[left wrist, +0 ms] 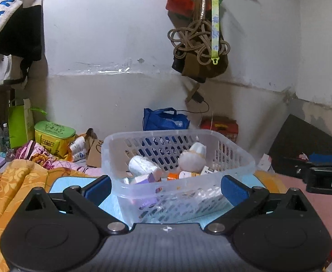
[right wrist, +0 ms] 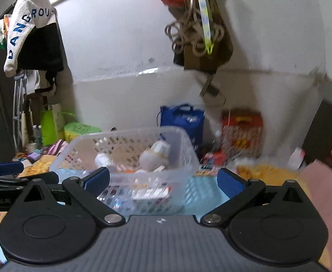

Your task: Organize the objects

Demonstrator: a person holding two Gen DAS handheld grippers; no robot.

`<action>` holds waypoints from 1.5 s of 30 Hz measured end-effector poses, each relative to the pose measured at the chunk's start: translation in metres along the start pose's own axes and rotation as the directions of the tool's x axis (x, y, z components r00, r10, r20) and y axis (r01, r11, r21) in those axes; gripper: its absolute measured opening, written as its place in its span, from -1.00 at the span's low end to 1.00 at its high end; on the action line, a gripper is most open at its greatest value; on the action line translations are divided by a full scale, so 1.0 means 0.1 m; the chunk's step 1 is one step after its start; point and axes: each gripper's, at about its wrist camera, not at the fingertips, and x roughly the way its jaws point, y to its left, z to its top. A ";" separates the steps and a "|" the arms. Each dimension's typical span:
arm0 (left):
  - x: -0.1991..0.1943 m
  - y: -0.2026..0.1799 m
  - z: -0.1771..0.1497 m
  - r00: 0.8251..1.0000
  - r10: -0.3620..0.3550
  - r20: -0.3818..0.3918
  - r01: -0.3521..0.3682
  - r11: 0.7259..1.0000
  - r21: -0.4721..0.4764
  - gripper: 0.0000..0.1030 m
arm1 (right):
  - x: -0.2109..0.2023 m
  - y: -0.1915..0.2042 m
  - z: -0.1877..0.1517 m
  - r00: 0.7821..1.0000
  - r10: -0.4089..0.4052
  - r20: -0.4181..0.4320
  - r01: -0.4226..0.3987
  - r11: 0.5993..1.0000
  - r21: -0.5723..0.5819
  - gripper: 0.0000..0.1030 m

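Observation:
A clear plastic basket (left wrist: 234,149) with perforated walls stands on a light blue mat (left wrist: 59,183). It holds a white bottle (left wrist: 143,166), a round white container (left wrist: 193,158) and several small boxes. My left gripper (left wrist: 166,188) is open, its blue-padded fingers standing on either side of the basket's near wall, apart from it. In the right wrist view the basket (right wrist: 79,145) sits ahead and left. My right gripper (right wrist: 163,181) is open and empty, over the basket's near right corner. This view is blurred.
An orange patterned cloth (left wrist: 18,181) lies left of the mat. A yellow-green tin (left wrist: 53,136), tubes and small bottles sit at the back left. A blue bag (left wrist: 163,119) and a red box (left wrist: 222,125) stand by the wall. A pink surface (right wrist: 320,185) lies right.

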 end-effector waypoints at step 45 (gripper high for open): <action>-0.01 -0.05 -0.18 1.000 0.015 0.000 -0.015 1.000 0.021 1.00 | 0.02 0.09 -0.18 0.999 -0.035 -0.023 0.035 0.999 0.004 1.00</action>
